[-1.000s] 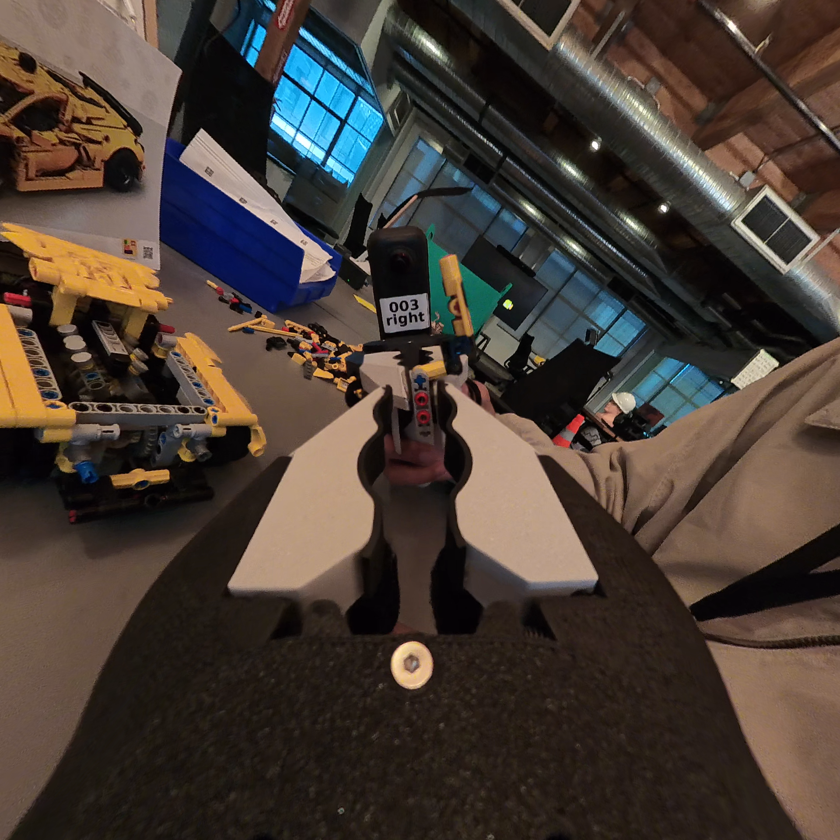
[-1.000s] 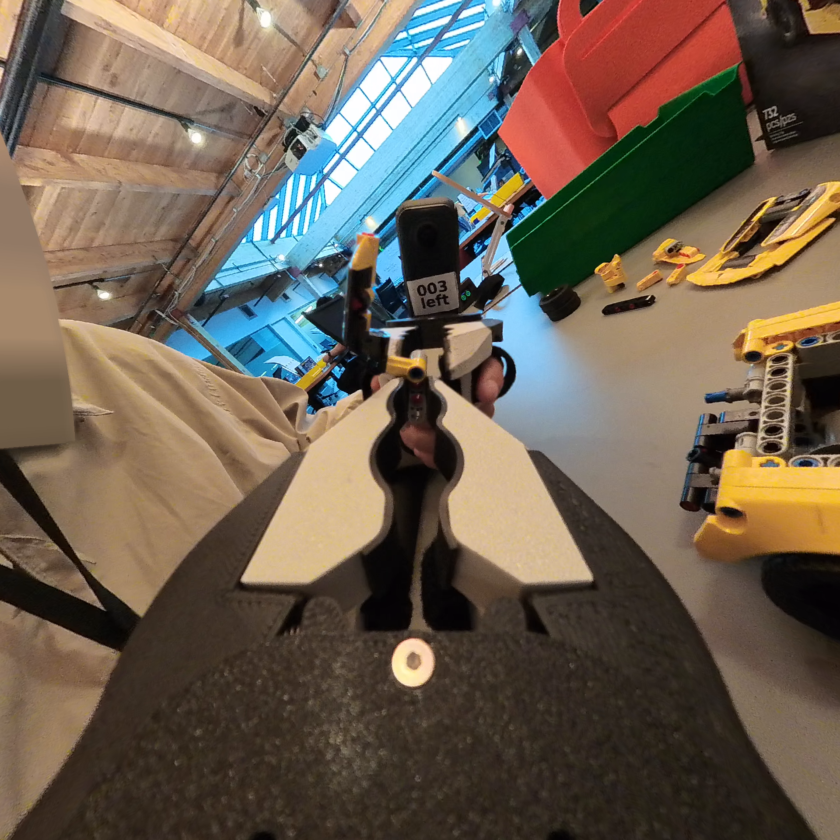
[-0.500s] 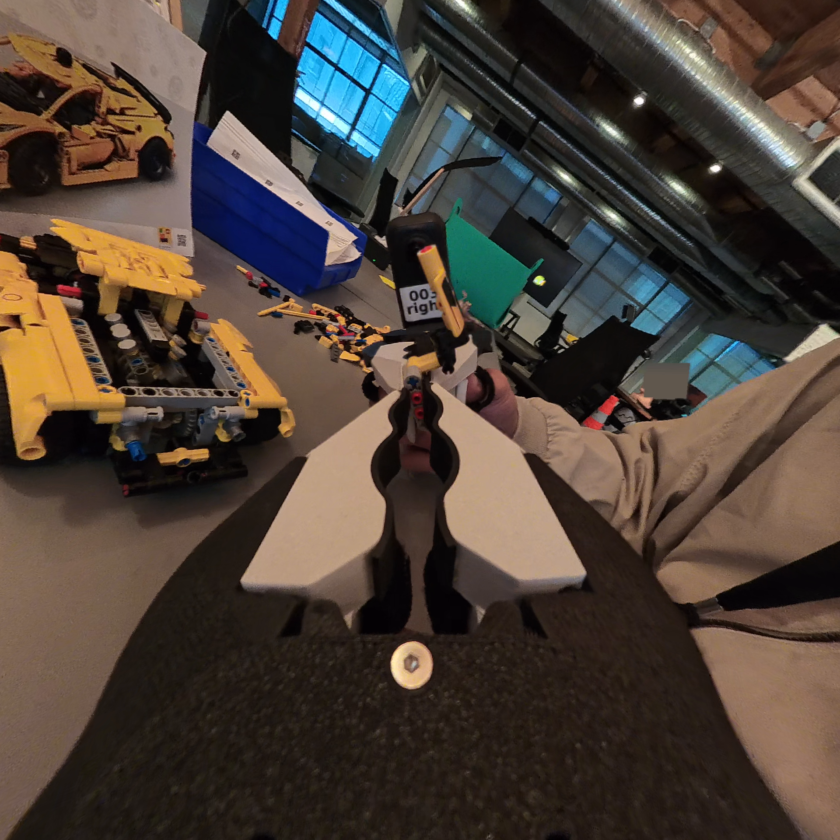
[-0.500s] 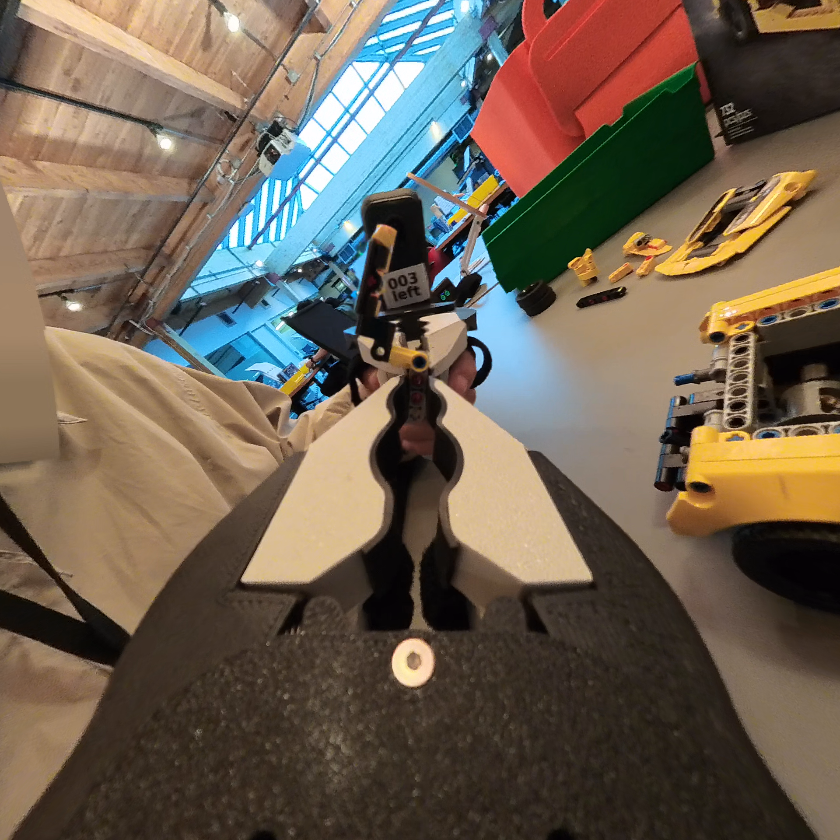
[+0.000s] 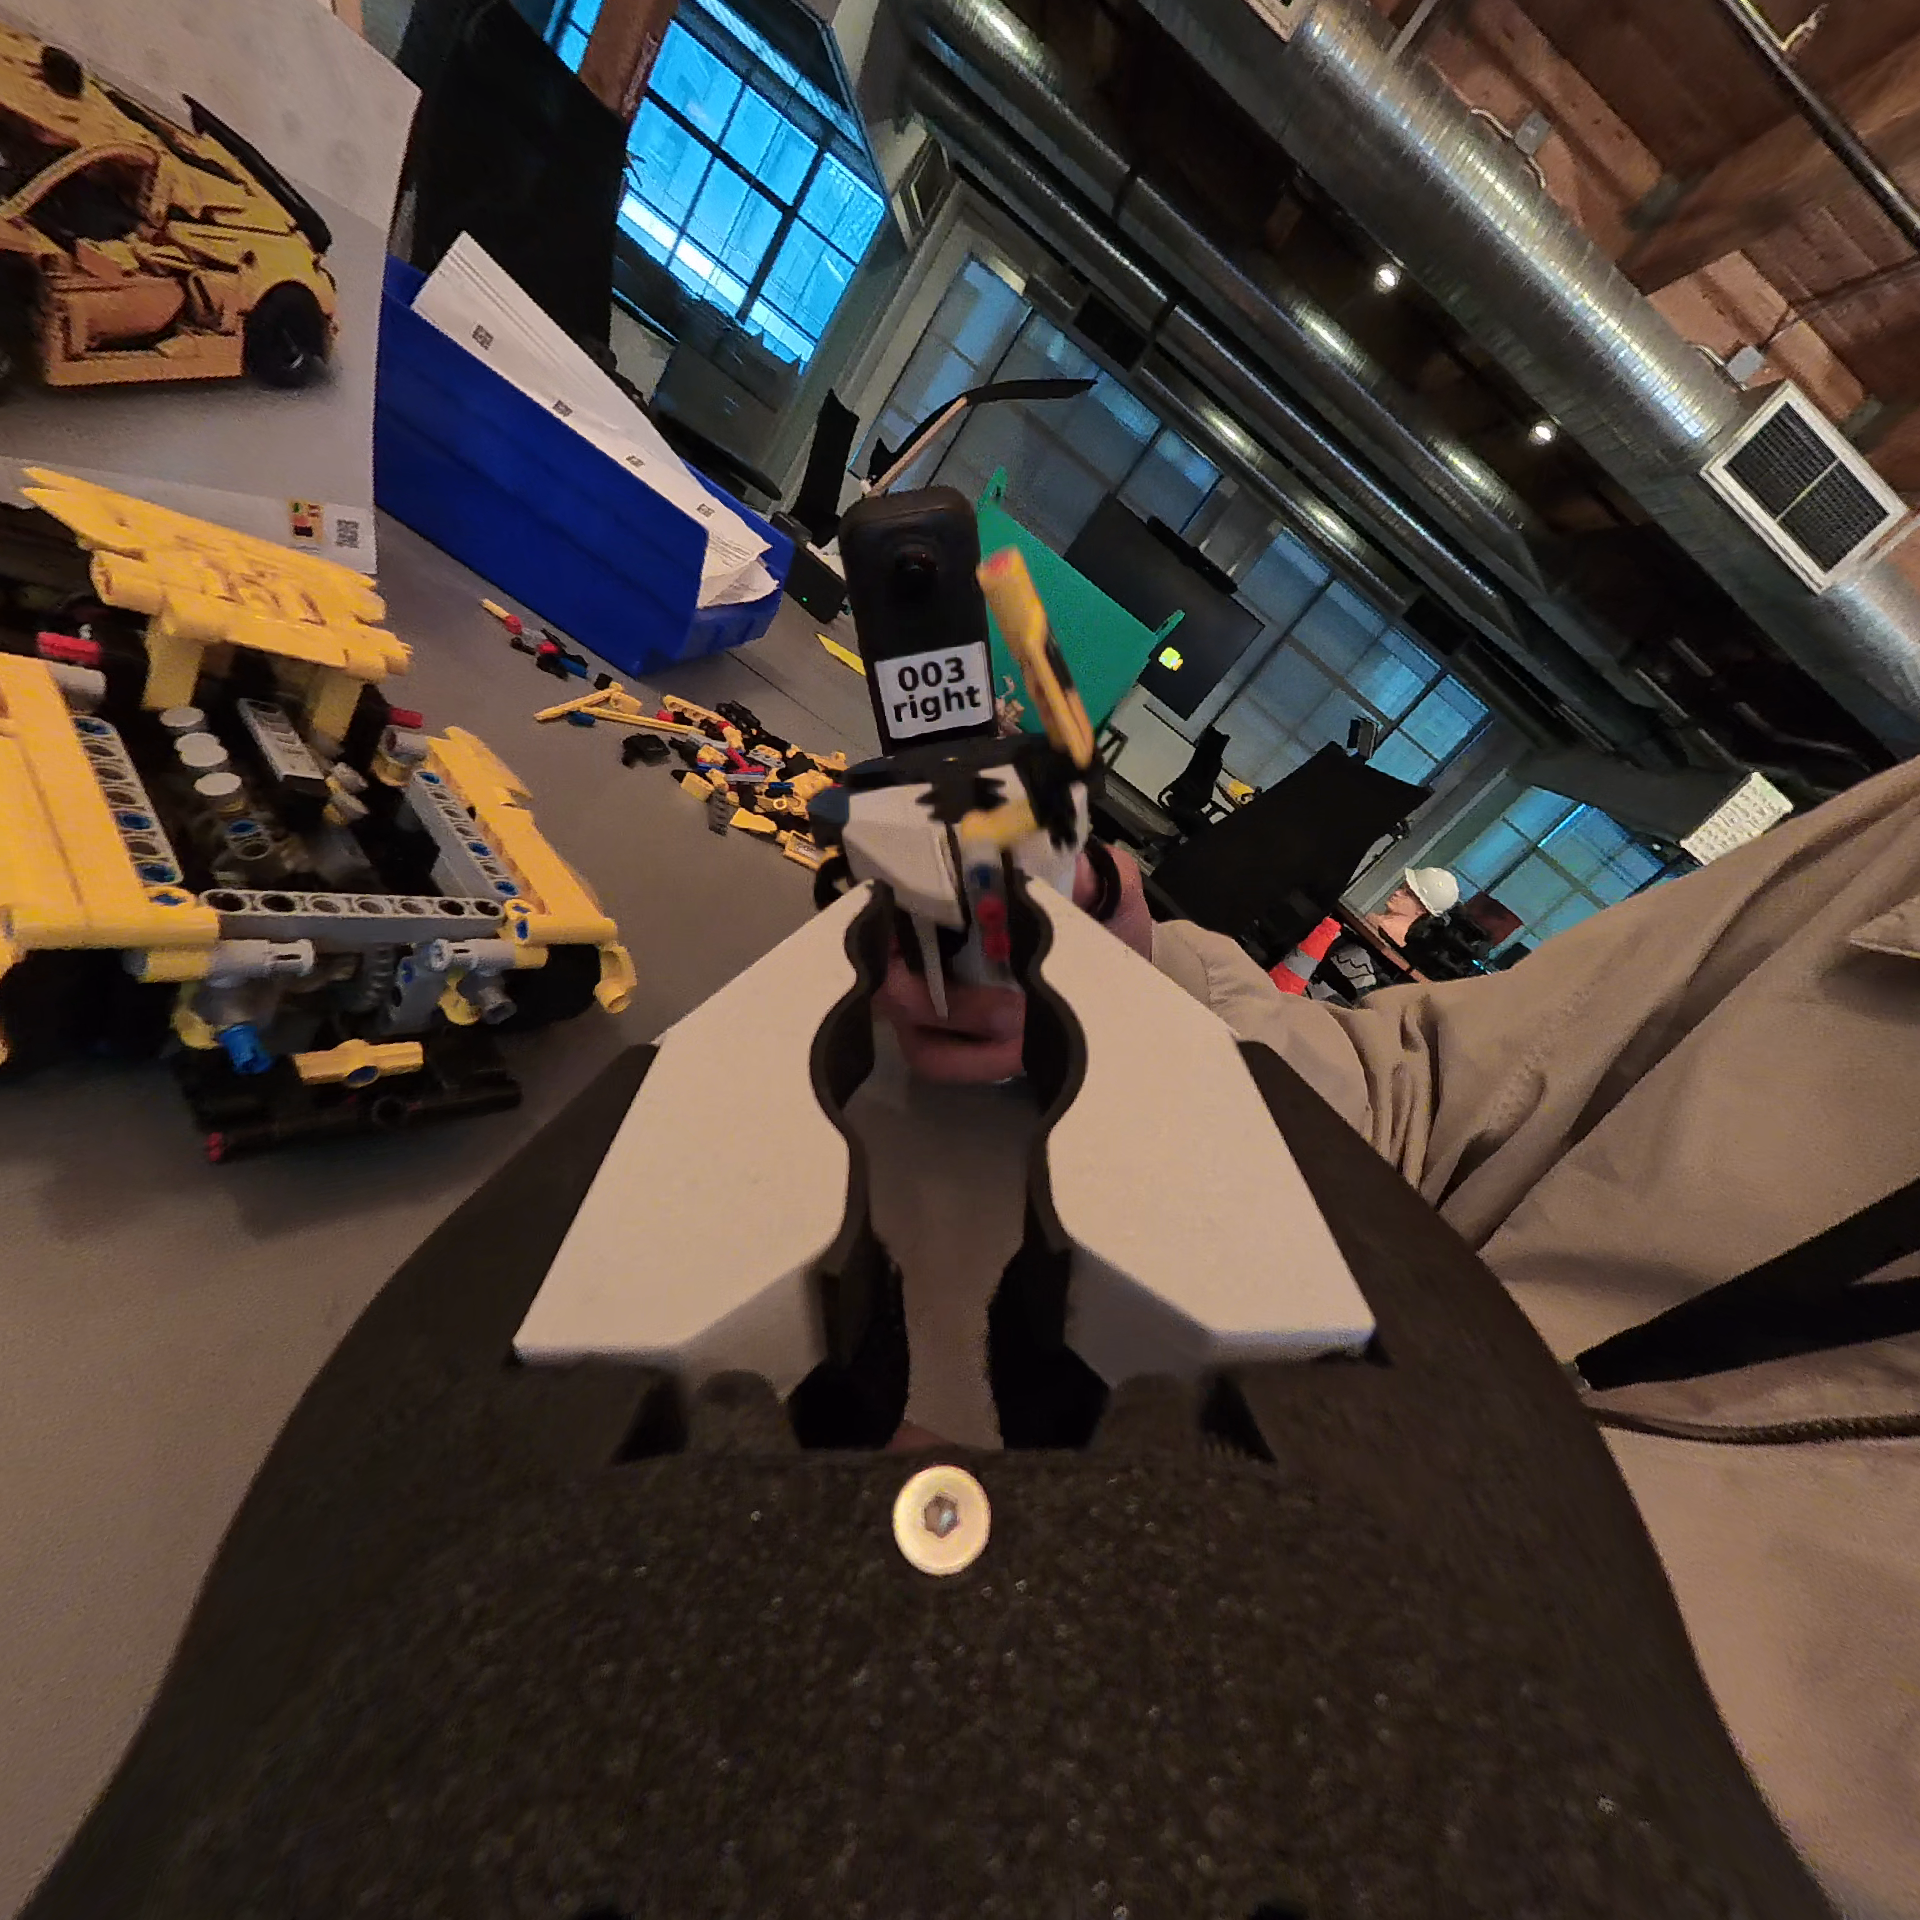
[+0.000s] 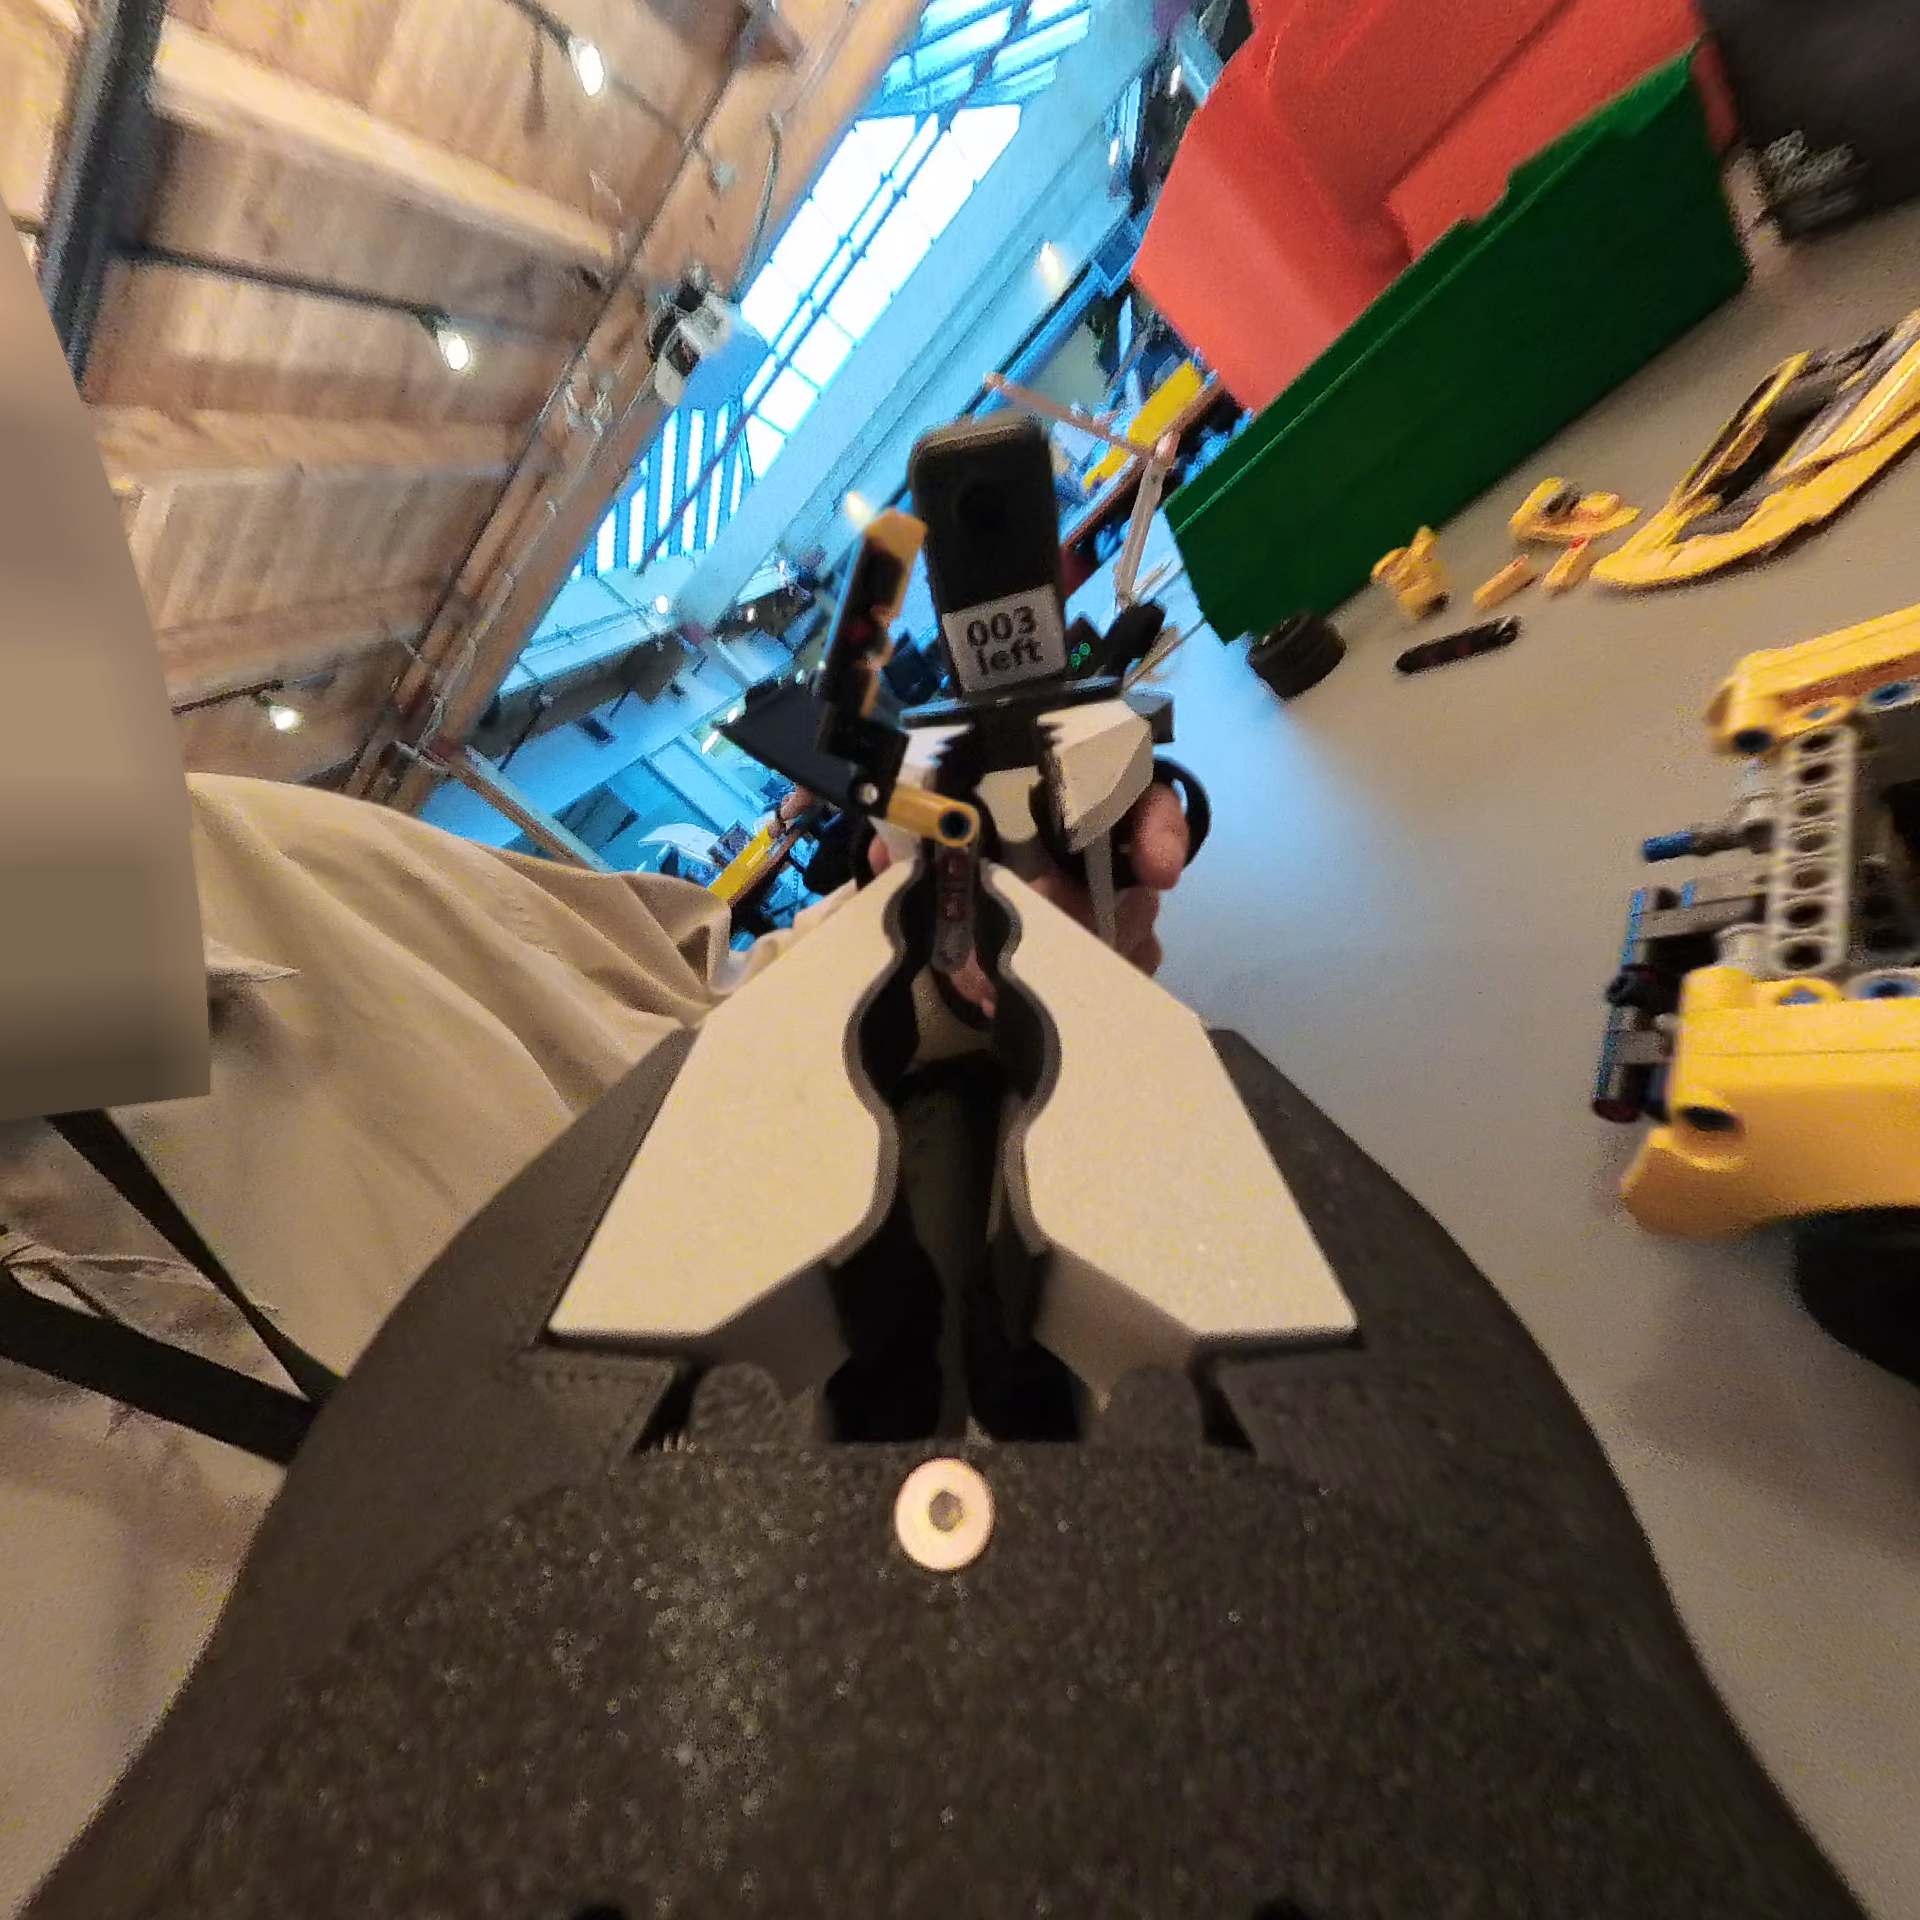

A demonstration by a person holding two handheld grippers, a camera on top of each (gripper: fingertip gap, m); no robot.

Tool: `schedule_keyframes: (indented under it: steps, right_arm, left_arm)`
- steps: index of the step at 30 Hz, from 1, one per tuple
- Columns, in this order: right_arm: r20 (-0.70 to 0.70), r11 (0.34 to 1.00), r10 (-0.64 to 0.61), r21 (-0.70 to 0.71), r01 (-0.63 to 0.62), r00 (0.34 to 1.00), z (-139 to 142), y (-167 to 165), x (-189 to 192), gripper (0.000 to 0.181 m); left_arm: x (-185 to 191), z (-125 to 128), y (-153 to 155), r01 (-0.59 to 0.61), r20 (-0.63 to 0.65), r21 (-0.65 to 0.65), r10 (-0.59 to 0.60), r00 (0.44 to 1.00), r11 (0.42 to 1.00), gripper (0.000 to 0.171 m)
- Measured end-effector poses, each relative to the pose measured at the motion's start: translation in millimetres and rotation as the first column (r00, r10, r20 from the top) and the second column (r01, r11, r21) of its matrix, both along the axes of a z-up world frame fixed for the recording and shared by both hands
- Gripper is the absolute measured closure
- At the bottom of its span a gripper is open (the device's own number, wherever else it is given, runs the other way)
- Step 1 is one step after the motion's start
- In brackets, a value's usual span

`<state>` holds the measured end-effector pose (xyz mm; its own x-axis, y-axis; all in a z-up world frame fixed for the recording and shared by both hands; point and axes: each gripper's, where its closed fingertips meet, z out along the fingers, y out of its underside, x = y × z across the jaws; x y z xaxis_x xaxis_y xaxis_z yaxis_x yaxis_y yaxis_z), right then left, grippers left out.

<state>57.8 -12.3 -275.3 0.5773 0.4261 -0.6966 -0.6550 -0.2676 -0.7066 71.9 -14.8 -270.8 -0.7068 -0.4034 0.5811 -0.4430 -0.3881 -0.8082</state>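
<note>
My left gripper [image 5: 971, 909] and right gripper [image 6: 948, 878] face each other above the grey table, tips almost touching. Each is shut on the same small brick assembly. It has a thin grey beam with red pins [image 5: 985, 923], which also shows in the right wrist view [image 6: 952, 906], and a yellow connector [image 6: 935, 823]. A yellow and black arm [image 5: 1034, 655] sticks up from it, also seen in the right wrist view [image 6: 871, 634]. The opposite gripper [image 5: 935, 842] [image 6: 1049, 774] shows in each view, held by a hand. A beige sleeve lies beside them.
A half-built yellow model car [image 5: 260, 831] [image 6: 1808, 1049] stands on the table [image 5: 156, 1299]. Beyond it are a blue bin with papers [image 5: 540, 509], loose bricks [image 5: 727, 758], a green bin [image 6: 1455, 364], a red box [image 6: 1351, 187], a black wheel [image 6: 1294, 652] and a yellow panel [image 6: 1766, 488].
Both grippers stay shut on the assembly and have shifted and tilted together. The upright arm has swung a little. The right wrist view is now blurred by motion.
</note>
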Motion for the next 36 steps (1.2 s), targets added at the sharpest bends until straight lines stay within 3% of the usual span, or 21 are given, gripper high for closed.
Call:
schedule_keyframes:
  steps: [2,3,11,15,29,36]
  right_arm:
    - [-0.004,1.0,-0.006,-0.008,0.006,1.0,-0.8,1.2,-0.8,0.176]
    - [0.001,1.0,-0.007,-0.021,0.007,1.0,-3.3,2.0,-0.5,0.176]
    - [0.022,0.998,-0.047,-0.037,0.048,0.999,-7.3,6.0,2.6,0.176]
    - [-0.11,0.999,-0.038,-0.001,0.038,0.993,-4.5,5.8,7.6,0.176]
    - [-0.136,0.999,-0.019,0.038,0.024,0.99,3.1,4.7,6.0,0.176]
    - [-0.222,0.997,0.031,0.072,-0.015,0.974,8.3,3.1,3.4,0.176]
  left_arm:
    - [-2.9,1.6,-0.1,0.021,0.002,-0.014,-0.021,1.0,1.0,0.155]
    - [-5.1,1.8,-1.4,0.035,0.004,-0.014,-0.035,0.999,0.999,0.165]
    - [-1.1,-2.2,0.9,-0.001,-0.002,0.01,0.001,1.0,1.0,0.166]
    - [3.8,-0.6,1.3,-0.025,-0.005,0.021,0.025,1.0,0.999,0.166]
    - [2.4,7.6,0.2,-0.022,0.01,-0.043,0.022,1.0,0.999,0.165]
    - [-0.5,12.6,-0.9,-0.004,0.024,-0.069,0.005,1.0,0.998,0.165]
